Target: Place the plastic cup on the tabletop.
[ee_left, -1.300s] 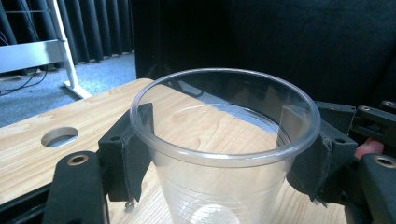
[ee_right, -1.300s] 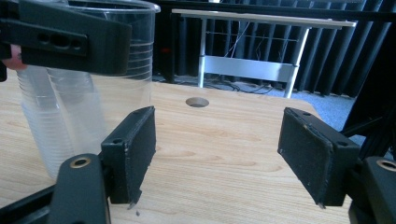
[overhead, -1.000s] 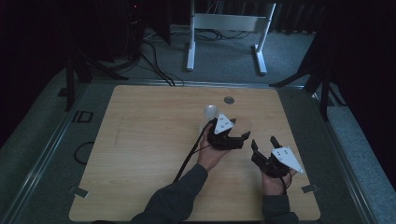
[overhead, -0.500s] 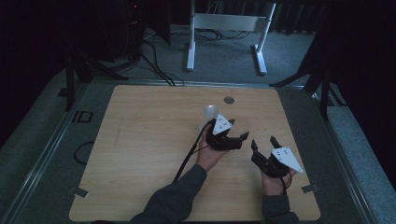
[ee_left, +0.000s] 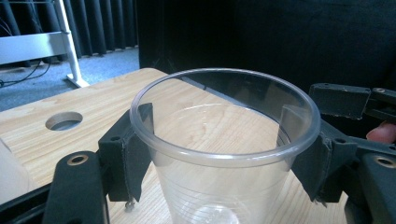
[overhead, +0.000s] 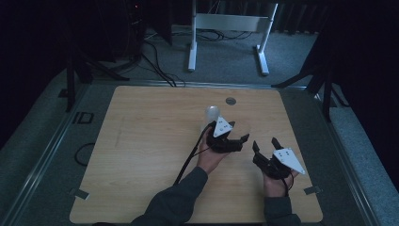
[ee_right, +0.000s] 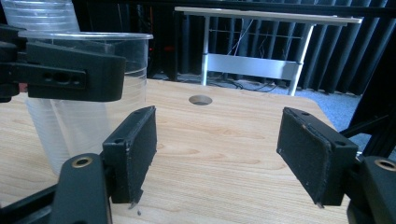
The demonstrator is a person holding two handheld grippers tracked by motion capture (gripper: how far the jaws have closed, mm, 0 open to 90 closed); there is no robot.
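Nothing has shifted since a second ago. Left hand-held gripper pinches the clear cup just under its rim, upright on the surface beside the cup stack, likely steadying it. Right hand-held gripper waits spread, empty, nearby.

A cup held between the jaws of the left gripper, above the right half of a table.

On the table, the left gripper sits right of centre, its jaws one on each side of an upright cup. Just behind and left of it stands a stack of cups. A round hole in the tabletop lies farther back, near the far edge. The right gripper is just right of the left one, nearer the front edge. A white frame stands on the floor behind the table.
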